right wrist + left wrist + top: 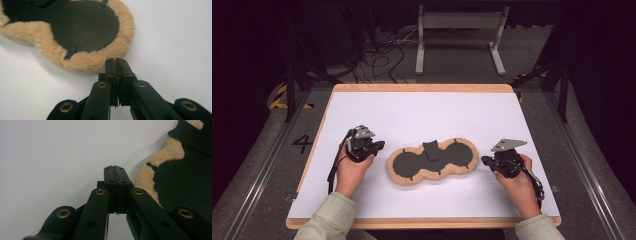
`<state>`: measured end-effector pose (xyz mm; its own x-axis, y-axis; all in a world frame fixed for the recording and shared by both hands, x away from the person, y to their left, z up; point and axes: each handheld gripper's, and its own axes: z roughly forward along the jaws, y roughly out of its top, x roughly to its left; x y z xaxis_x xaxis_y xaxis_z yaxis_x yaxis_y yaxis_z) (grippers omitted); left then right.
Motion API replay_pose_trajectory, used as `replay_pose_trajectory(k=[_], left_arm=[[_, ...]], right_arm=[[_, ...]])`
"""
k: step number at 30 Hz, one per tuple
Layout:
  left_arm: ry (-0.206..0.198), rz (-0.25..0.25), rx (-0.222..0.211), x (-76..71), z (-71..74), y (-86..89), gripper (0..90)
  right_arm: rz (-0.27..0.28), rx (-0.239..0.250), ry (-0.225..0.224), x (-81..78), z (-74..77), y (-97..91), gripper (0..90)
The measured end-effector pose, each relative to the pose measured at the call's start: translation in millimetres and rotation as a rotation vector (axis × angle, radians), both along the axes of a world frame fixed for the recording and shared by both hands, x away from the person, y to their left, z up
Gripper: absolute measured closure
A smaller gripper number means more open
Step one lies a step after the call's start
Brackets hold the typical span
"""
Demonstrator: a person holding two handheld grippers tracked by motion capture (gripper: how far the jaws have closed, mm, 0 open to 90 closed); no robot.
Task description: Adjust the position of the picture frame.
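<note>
Fleece earmuffs (pixel 432 162) lie lengthwise between both grippers; left gripper (pixel 379 145) and right gripper (pixel 485 160) sit just off each end, fingers pinched together, holding nothing.

A white-topped desk with a light wooden rim (pixel 422 88) is set on a grey carpeted floor (pixel 257 160). A white metal frame stand (pixel 460 21) is seen behind it, beside tangled black cables (pixel 379 57). Yellow-black hazard tape (pixel 279 97) is stuck at left. The surroundings are kept dark.
</note>
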<state>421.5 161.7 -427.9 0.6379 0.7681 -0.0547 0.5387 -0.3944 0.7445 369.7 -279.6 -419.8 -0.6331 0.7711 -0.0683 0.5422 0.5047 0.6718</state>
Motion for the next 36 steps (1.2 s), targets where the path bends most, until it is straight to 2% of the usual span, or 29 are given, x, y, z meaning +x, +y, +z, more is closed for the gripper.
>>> replay_pose_trajectory(k=[1, 3, 4, 7, 10, 12, 15, 18, 21, 22, 24, 25, 26, 27, 32, 36], left_arm=[[0.005, -0.007, 0.001, 1.8, -0.8, -3.0, 89.7], [0.017, -0.026, 0.005, 6.3, -2.2, -8.7, 89.8], [0.026, -0.037, 0.013, 9.5, -3.5, -11.4, 89.9], [0.056, -0.056, 0.017, 16.0, -7.0, -17.7, 89.8], [0.125, -0.106, 0.048, 23.0, -11.8, -25.0, 87.2], [0.136, -0.112, 0.094, 26.2, -16.1, -30.6, 86.5], [0.173, -0.142, 0.105, 29.2, -18.2, -33.2, 87.8], [0.177, -0.173, 0.111, 29.8, -17.9, -32.8, 89.8], [0.184, -0.213, 0.134, 26.0, -17.3, -34.1, 90.0], [0.201, -0.243, 0.147, 22.5, -16.7, -34.7, 90.0], [0.216, -0.293, 0.147, 16.7, -16.5, -35.2, 90.0], [0.216, -0.293, 0.147, 16.7, -16.5, -35.2, 89.9], [0.24, -0.35, 0.142, 8.5, -16.4, -36.8, 89.9], [0.24, -0.35, 0.142, 8.5, -16.4, -36.8, 89.8], [0.268, -0.416, 0.165, -5.2, -14.5, -43.6, 89.8], [0.299, -0.487, 0.159, -14.8, -14.7, -49.3, 89.8]], right_arm=[[0.0, 0.0, 0.0, 0.0, 0.0, 0.0, 88.4], [0.019, 0.064, 0.029, -4.8, 0.9, -0.2, 88.7], [0.029, 0.067, 0.029, -7.3, 2.0, 0.8, 88.8], [0.064, 0.063, 0.022, -15.7, 6.1, 4.8, 88.7], [0.078, 0.056, 0.022, -22.0, 7.7, 7.3, 88.6], [0.091, 0.049, 0.022, -25.9, 7.1, 8.6, 88.2], [0.102, 0.041, 0.03, -30.8, 5.5, 9.0, 88.1], [0.103, 0.043, 0.033, -33.2, 5.4, 6.3, 87.8], [0.096, 0.047, 0.04, -33.6, 5.3, 3.1, 85.8], [0.098, 0.043, 0.042, -33.4, 5.1, 2.7, 85.2], [0.096, 0.034, 0.056, -33.4, 4.1, 3.0, 85.3], [0.093, 0.03, 0.061, -33.4, 3.8, 3.6, 85.6], [0.096, 0.024, 0.06, -32.8, 3.5, 3.9, 87.5], [0.096, 0.024, 0.06, -32.8, 3.5, 3.9, 87.5], [0.076, 0.026, 0.035, -30.9, 5.6, 4.6, 90.0], [0.086, 0.023, 0.048, -27.0, 4.5, 6.8, 90.0]])
